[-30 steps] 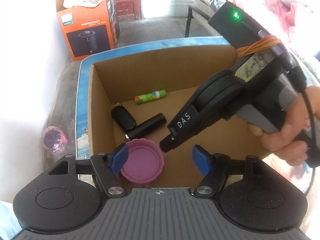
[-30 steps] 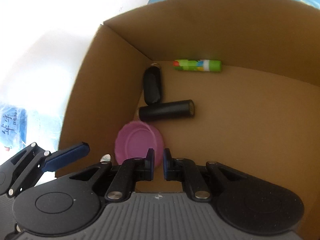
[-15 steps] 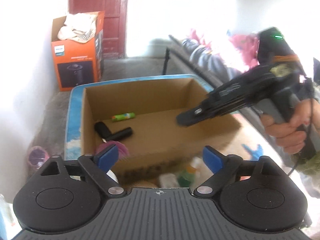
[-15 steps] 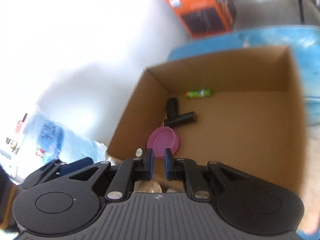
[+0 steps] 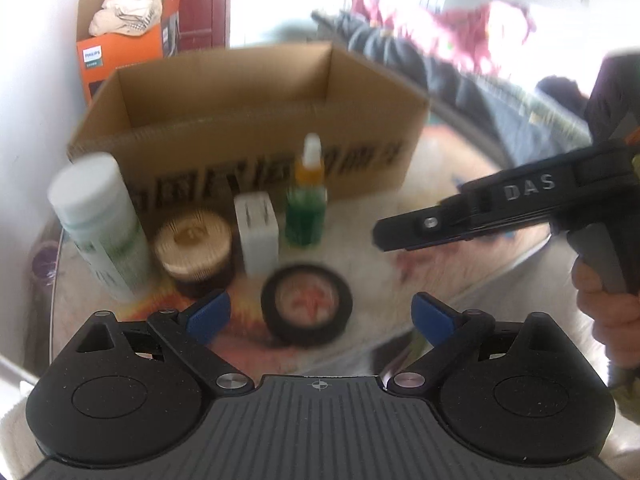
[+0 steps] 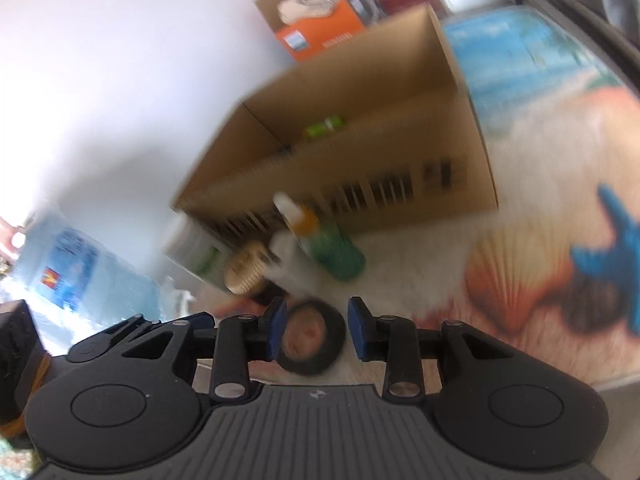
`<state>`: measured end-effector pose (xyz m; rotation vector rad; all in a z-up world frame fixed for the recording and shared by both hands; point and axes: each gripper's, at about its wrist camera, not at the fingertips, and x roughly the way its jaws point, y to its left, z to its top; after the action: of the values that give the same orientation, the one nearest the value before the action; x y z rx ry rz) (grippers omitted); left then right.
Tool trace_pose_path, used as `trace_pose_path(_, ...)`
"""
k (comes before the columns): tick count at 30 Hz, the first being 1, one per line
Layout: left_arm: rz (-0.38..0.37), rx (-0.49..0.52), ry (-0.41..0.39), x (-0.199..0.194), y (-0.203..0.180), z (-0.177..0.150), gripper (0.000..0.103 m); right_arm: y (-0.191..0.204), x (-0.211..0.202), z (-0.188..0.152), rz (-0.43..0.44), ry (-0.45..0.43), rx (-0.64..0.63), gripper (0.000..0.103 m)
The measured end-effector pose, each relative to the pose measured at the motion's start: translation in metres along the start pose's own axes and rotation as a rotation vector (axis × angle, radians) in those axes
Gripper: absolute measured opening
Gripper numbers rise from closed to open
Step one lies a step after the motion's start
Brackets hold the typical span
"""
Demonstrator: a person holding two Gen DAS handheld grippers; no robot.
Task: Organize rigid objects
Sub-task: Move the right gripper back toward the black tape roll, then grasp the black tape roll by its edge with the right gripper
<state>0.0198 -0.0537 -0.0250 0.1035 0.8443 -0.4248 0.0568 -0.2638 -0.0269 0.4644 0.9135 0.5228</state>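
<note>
Several items stand in front of the cardboard box [image 5: 240, 128]: a white bottle [image 5: 100, 220], a gold-lidded jar [image 5: 194, 248], a white plug adapter [image 5: 256, 232], a green bottle with an orange neck [image 5: 306, 204] and a black tape roll [image 5: 308, 338]. My left gripper [image 5: 320, 316] is open wide just short of the tape roll and holds nothing. My right gripper [image 6: 316, 328] hovers over the table right of the items, its jaws opening. The tape roll [image 6: 320, 364] shows beyond its pads, untouched. A green tube [image 6: 324, 126] lies inside the box.
The round table [image 6: 520, 240] carries a printed seashell cover. A large water jug [image 6: 80, 264] stands to the left and an orange carton [image 5: 120, 52] behind the box. Clothes lie heaped at the back right [image 5: 460, 40]. A person's hand [image 5: 608, 312] holds the right gripper.
Both grippers have pulled back out of the box to its near side, leaving the pink lid inside. The left jaws have spread wider and the shut right jaws have begun to part.
</note>
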Motion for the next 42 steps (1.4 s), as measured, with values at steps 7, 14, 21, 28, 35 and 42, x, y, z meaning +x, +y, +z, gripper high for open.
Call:
trace_pose_path(7, 0.084, 0.058, 0.036, 0.026, -0.013, -0.012, 0.085, 0.02, 0.031, -0.019, -0.091, 0.006, -0.123, 0.036)
trace_pose_path(14, 0.094, 0.043, 0.046, 0.033, -0.007, -0.017, 0.075, 0.032, 0.049, -0.022, -0.145, 0.01, -0.205, 0.036)
trace_pose_path(21, 0.074, 0.026, 0.033, 0.034, -0.003, -0.017, 0.067, 0.03, 0.052, -0.021, -0.151, 0.01, -0.222, 0.032)
trace_pose_path(28, 0.073, 0.026, 0.021, 0.036, -0.004, -0.015, 0.065, 0.033, 0.056, -0.02, -0.177, 0.008, -0.263, 0.02)
trace_pose_path(35, 0.075, 0.046, 0.006, 0.028, -0.011, -0.014, 0.064, 0.034, 0.047, -0.022, -0.182, -0.006, -0.251, 0.02)
trace_pose_path(42, 0.074, 0.088, -0.099, -0.011, -0.026, -0.001, 0.064, 0.055, -0.002, -0.019, -0.184, -0.123, -0.278, 0.02)
